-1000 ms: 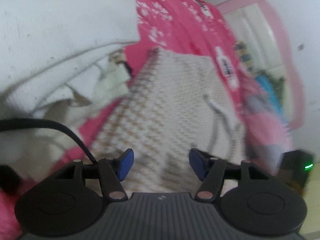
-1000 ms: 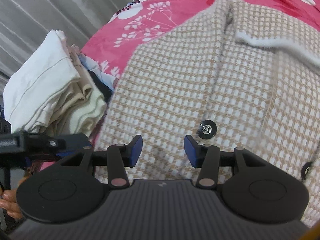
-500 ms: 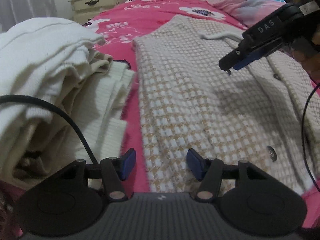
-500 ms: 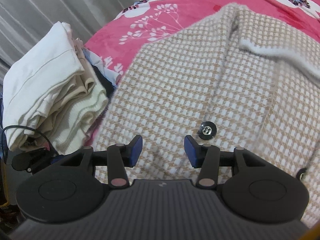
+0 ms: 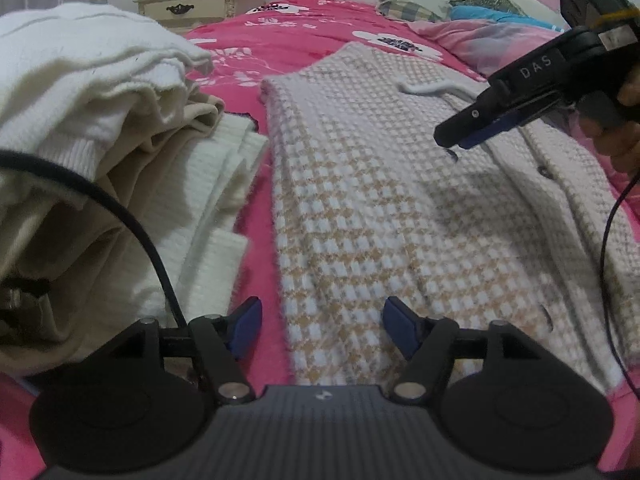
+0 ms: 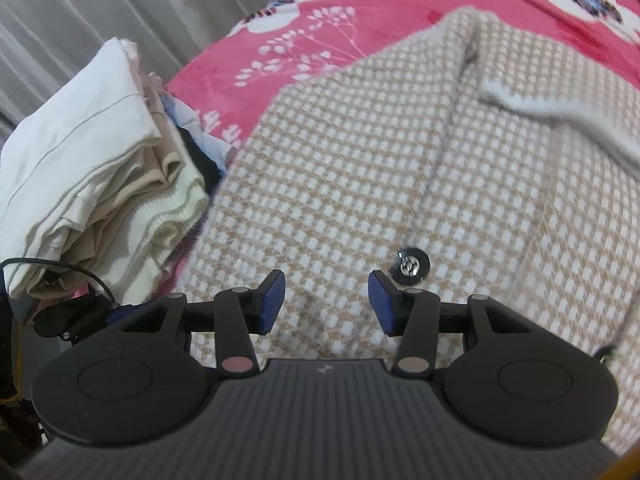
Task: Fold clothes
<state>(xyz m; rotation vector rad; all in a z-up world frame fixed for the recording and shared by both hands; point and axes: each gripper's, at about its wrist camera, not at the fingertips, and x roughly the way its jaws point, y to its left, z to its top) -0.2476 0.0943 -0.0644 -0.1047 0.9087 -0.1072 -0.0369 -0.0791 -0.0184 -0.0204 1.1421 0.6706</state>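
A beige-and-white checked jacket (image 5: 400, 208) lies spread flat on the pink floral bedspread (image 5: 288, 28), beside a pile of folded pale garments (image 5: 100, 152). Left claw (image 5: 322, 330): jaws opening, poised over the jacket's near edge, nothing pinched between them. Right claw (image 6: 326, 306): jaws spread apart above the jacket front, empty, near a dark button (image 6: 411, 266).

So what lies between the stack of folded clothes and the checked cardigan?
Only a bare strip of the pink bedspread separates the stack from the cardigan, seen in the left wrist view.
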